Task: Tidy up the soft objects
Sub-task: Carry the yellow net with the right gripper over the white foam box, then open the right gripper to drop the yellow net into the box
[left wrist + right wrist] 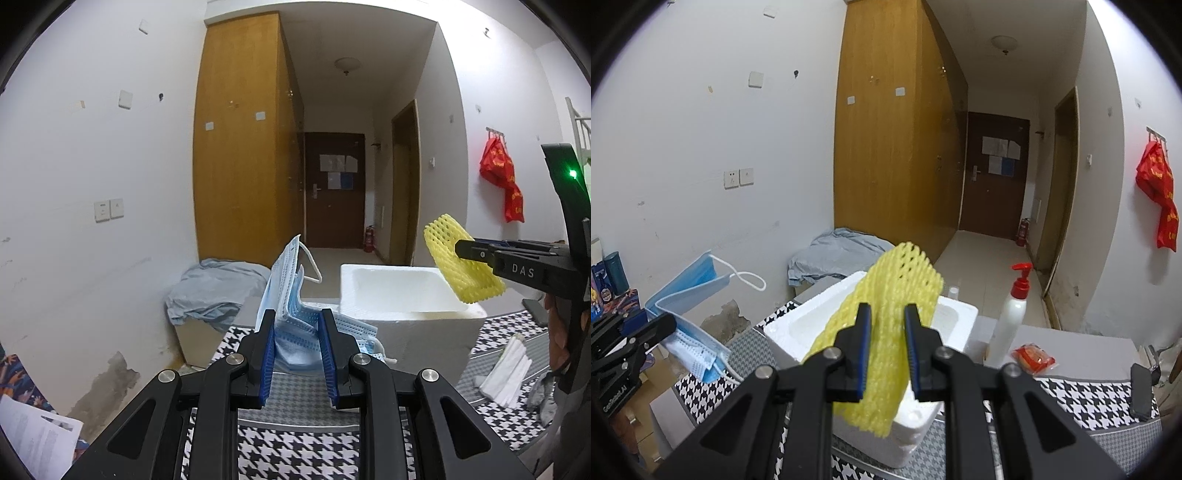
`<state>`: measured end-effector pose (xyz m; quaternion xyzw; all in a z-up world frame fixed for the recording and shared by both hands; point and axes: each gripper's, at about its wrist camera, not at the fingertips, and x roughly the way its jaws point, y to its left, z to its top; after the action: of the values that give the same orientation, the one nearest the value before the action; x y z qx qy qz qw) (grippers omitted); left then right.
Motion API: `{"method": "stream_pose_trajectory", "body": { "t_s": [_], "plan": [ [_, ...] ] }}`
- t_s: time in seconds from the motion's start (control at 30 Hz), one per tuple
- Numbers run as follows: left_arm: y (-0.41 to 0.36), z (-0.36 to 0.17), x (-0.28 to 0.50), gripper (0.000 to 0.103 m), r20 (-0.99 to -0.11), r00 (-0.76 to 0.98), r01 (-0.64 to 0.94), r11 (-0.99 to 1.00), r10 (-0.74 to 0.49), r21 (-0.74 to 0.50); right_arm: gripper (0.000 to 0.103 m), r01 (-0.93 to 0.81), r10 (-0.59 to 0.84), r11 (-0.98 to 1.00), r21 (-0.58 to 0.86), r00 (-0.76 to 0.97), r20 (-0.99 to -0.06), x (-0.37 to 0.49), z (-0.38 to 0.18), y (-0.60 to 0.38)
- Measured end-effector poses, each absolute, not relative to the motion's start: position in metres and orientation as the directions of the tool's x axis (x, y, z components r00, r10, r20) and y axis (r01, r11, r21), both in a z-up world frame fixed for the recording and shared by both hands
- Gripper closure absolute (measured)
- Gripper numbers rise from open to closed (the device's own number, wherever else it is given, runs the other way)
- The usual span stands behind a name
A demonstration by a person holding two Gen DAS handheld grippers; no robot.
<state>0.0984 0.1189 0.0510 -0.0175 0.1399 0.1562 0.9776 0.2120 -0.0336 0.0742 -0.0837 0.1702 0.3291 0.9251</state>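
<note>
R gripper clamped on yellow foam net, held over foam box. L gripper pinching mask stack left of box. Both light, squashy; grip mid-body, thru whole stack.

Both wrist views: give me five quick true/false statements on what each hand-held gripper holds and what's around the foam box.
1. The right hand-held gripper is shut on the yellow foam net. True.
2. The left hand-held gripper holds a red packet. False: it grips blue face masks; the red packet lies on the table.
3. The white foam box already holds the net. False: the net hangs above it, and the visible interior looks bare.
4. A pump bottle with a red top stands right of the box. True.
5. The tablecloth is plain white. False: black-and-white houndstooth.
</note>
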Motion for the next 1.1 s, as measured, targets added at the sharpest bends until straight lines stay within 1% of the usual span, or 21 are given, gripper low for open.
{"method": "stream_pose_trajectory", "body": {
  "t_s": [0.3, 0.63, 0.93, 0.97, 1.0, 1.03, 1.1],
  "plan": [
    [0.132, 0.040, 0.105, 0.079, -0.310, 0.902, -0.323, 0.946, 0.300, -0.022, 0.082, -0.629, 0.560, 0.776, -0.044, 0.719, -0.412, 0.232, 0.062, -0.019],
    [0.139, 0.036, 0.112, 0.079, -0.329, 0.898, -0.317, 0.948, 0.291, -0.026, 0.082, -0.609, 0.528, 0.792, -0.036, 0.714, -0.459, 0.250, 0.049, -0.011],
    [0.139, 0.038, 0.111, 0.079, -0.325, 0.900, -0.316, 0.948, 0.291, -0.028, 0.081, -0.604, 0.520, 0.796, -0.024, 0.704, -0.484, 0.258, 0.048, -0.004],
    [0.139, 0.039, 0.111, 0.079, -0.324, 0.900, -0.318, 0.948, 0.292, -0.026, 0.077, -0.606, 0.523, 0.795, -0.020, 0.701, -0.485, 0.260, 0.049, -0.004],
    [0.137, 0.039, 0.110, 0.079, -0.322, 0.900, -0.318, 0.948, 0.294, -0.025, 0.066, -0.612, 0.530, 0.791, -0.014, 0.696, -0.485, 0.260, 0.049, -0.004],
    [0.136, 0.039, 0.109, 0.079, -0.322, 0.900, -0.318, 0.948, 0.294, -0.025, 0.059, -0.613, 0.531, 0.790, -0.015, 0.696, -0.483, 0.259, 0.050, -0.004],
    [0.136, 0.039, 0.109, 0.079, -0.321, 0.900, -0.318, 0.948, 0.294, -0.024, 0.029, -0.610, 0.531, 0.792, -0.018, 0.703, -0.473, 0.259, 0.050, -0.004]
  ]
}}
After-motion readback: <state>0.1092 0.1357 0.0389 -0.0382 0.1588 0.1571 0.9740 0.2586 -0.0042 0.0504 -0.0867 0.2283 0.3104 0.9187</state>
